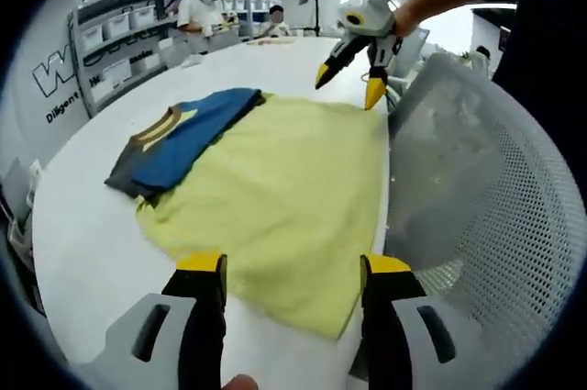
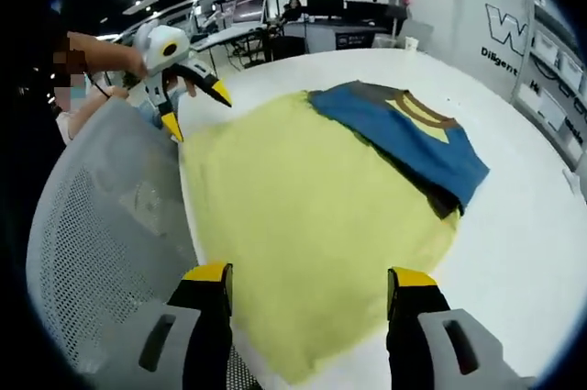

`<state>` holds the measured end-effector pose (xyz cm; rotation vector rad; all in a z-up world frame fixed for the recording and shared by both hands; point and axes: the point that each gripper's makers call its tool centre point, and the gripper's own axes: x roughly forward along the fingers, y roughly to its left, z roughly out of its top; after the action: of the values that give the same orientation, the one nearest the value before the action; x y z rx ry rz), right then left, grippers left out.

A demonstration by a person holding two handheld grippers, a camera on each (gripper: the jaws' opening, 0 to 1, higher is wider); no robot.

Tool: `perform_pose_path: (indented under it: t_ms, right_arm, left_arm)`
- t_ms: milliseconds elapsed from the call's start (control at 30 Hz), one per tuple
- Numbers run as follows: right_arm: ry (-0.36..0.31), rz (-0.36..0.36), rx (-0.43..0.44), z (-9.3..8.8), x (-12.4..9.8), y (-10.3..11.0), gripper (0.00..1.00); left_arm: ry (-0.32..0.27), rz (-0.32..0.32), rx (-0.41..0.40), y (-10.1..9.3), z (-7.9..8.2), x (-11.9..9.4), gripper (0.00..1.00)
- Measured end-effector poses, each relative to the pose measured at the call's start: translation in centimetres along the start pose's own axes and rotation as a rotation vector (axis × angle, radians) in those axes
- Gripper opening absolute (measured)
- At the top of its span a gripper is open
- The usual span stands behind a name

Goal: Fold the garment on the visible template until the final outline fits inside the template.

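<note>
Over the yellow template (image 1: 293, 197), both tools (image 1: 292, 271) (image 2: 307, 280) released, poised near edges; blue garment (image 1: 188, 138) awaiting folding.

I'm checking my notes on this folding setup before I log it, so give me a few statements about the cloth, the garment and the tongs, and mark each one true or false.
1. The yellow cloth lies spread on the white table. True.
2. The blue garment sits in the middle of the yellow cloth. False: it lies folded along one edge of it.
3. The left tongs are clamped on the cloth. False: their jaws stand apart above the cloth's near edge, holding nothing.
4. The right tongs are open. True.
5. A mesh chair back stands beside the table. True.
6. The garment has a red collar. False: the collar is tan.
</note>
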<state>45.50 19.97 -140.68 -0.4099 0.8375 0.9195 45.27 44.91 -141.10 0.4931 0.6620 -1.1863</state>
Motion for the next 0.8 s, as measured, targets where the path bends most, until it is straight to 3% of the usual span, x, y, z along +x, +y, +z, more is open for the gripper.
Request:
perform_pose_path:
  t_ms: [133, 200, 300, 333, 500, 600, 800]
  right_arm:
    - [0.052, 0.029, -0.058, -1.5, -0.2, 0.9, 0.63]
    - [0.066, 0.021, -0.1, -2.2, -0.3, 0.8, 0.58]
    - [0.076, 0.047, -0.063, -2.9, -0.1, 1.4, 0.56]
    - [0.109, 0.055, -0.121, -3.6, -0.2, 1.4, 0.56]
    - [0.181, 0.115, -0.211, -5.2, -0.3, 2.6, 0.5]
    - [0.192, 0.122, -0.227, -5.5, -0.2, 2.7, 0.44]
    - [0.223, 0.132, -0.252, -6.0, -0.1, 2.4, 0.36]
  left_arm:
    - [0.033, -0.034, 0.017, -0.8, -1.0, -0.2, 0.46]
    - [0.052, -0.037, 0.036, -1.0, -1.4, -0.1, 0.44]
    - [0.081, -0.056, 0.039, -1.4, -1.9, 0.0, 0.38]
    - [0.09, -0.071, 0.046, -1.8, -2.0, 0.0, 0.36]
    - [0.123, -0.091, 0.09, -2.5, -2.7, -0.1, 0.33]
    - [0.154, -0.103, 0.139, -3.0, -3.3, -0.2, 0.28]
    - [0.186, -0.108, 0.158, -3.3, -3.9, 0.1, 0.23]
